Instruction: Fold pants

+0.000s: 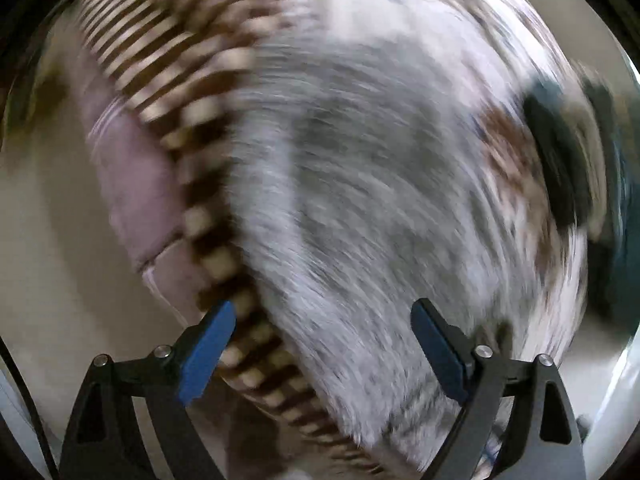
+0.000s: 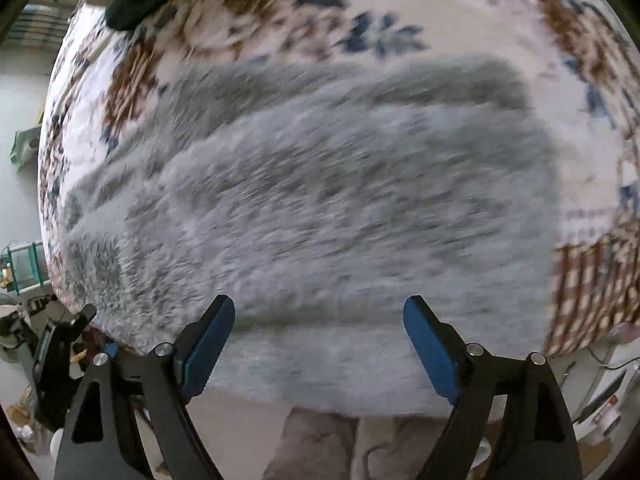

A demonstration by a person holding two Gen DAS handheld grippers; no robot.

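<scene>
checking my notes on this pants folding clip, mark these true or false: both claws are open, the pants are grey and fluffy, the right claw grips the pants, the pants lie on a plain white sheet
Both claws are open: true, left claw and right claw stand wide.
The pants are grey and fluffy: true.
The right claw grips the pants: false, nothing is between its pads.
The pants lie on a plain white sheet: false, the cover is flowered.

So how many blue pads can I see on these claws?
4. The left claw shows one blue pad on each finger, and so does the right claw, one per finger. Both stand open over the grey fuzzy pants.
</scene>
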